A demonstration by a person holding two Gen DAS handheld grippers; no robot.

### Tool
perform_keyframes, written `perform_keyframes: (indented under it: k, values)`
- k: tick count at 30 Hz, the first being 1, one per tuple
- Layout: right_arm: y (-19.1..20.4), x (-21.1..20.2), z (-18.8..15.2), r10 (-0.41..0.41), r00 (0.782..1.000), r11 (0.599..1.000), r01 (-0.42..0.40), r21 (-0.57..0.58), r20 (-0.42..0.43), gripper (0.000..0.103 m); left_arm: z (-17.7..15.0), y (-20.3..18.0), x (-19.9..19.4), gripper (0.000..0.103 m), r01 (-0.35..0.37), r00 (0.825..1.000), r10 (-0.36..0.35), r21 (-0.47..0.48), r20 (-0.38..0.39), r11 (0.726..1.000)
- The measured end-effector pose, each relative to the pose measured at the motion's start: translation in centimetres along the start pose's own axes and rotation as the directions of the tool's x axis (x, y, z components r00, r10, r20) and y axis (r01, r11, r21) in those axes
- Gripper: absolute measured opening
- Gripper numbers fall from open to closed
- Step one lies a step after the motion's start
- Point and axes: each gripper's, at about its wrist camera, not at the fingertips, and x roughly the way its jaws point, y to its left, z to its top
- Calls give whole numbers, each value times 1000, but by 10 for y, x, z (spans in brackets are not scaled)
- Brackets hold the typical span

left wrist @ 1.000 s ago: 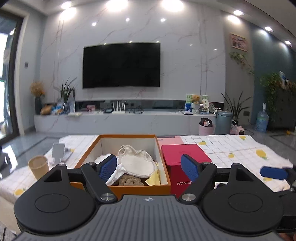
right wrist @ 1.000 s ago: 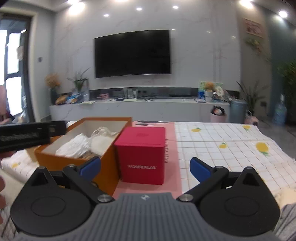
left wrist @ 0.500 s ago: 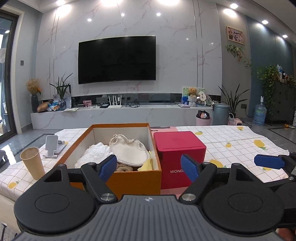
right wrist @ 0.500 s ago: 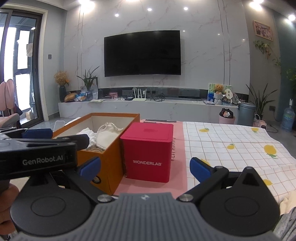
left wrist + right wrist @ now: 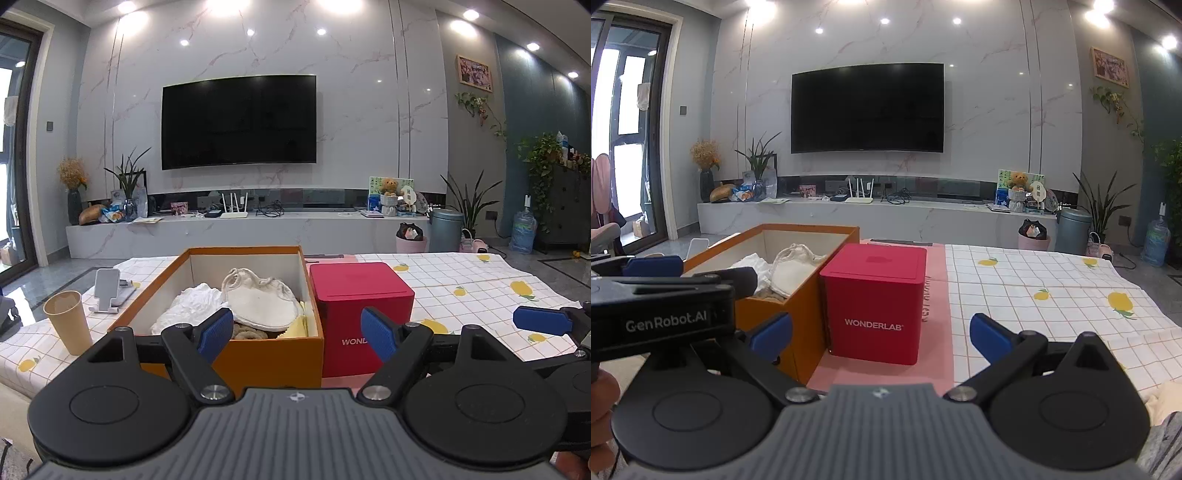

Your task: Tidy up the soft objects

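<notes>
Two grippers: both held low in front of the orange box, neither touching anything.
Left gripper [image 5: 297,330]: jaws spread wide, nothing between the blue pads; it faces the near wall of the orange box and the seam with the red box.
Right gripper [image 5: 881,332]: jaws likewise wide apart and empty, aimed at the red box beside the orange box.
Orange box [image 5: 273,358]: open-topped, standing on the checked cloth; the landmark for everything below.
Cream drawstring pouch [image 5: 258,301]: lying inside the orange box, toward its right wall, on top of the other contents.
White crumpled cloth [image 5: 188,308]: inside the orange box, left of the pouch.
Tan rope-like item [image 5: 247,332]: inside the orange box at its near wall, partly under the pouch.
Yellow piece [image 5: 297,326]: tucked into the near right corner of the orange box.
Red box [image 5: 875,299]: lid on, touching or just beside the right wall of the orange box, marked WONDERLAB.
Paper cup [image 5: 68,319]: upright, left of the orange box, apart from it.
Phone stand [image 5: 109,288]: left of the orange box, behind the cup.
Checked cloth [image 5: 1034,280]: lemon-printed, stretching right beyond the red box.
</notes>
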Motion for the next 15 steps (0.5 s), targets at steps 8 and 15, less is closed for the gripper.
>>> perform_keyframes:
  k: [8, 15]
  values:
    - [0, 2, -1, -17, 1000, 1000, 17, -8, -3, 100, 0, -2, 0, 92, -6, 1000, 6, -5, -6, 1000]
    - [2, 3, -1, -20, 1000, 1000, 20, -10, -5, 100, -1, -1, 0, 92, -5, 1000, 5, -2, -5, 1000]
